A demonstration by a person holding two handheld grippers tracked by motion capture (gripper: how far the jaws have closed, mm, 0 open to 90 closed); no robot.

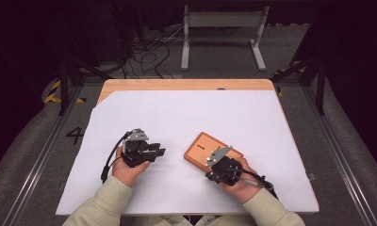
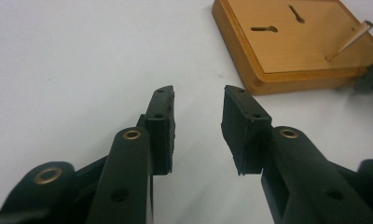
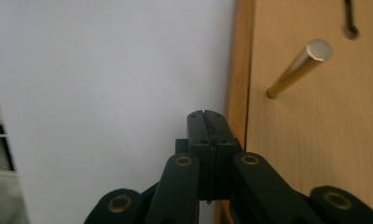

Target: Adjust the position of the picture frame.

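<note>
My right hand-held gripper [image 3: 208, 114] is clenched tight with nothing in it, and its tips hang just over the near edge of the wooden block [image 3: 315, 140]. My left hand-held gripper [image 2: 198, 100] is partly open and empty, well off to the side and pointing at the block.

The block [image 1: 210, 149] lies flat on the white sheet [image 1: 177, 117] that covers the counter [image 1: 186, 84], right by my right hand. It is a flat, smooth board with rounded corners and keyhole-shaped slots [image 2: 264, 29] cut in its top. A thin, shiny brass pin [image 3: 296, 67] sticks up from it, leaning a bit.

I think the pin is hard, light and slippery, so I should pinch it across its middle and pull straight. The block looks stiff and light, so it may slide. I could hold its edge with my left one.
</note>
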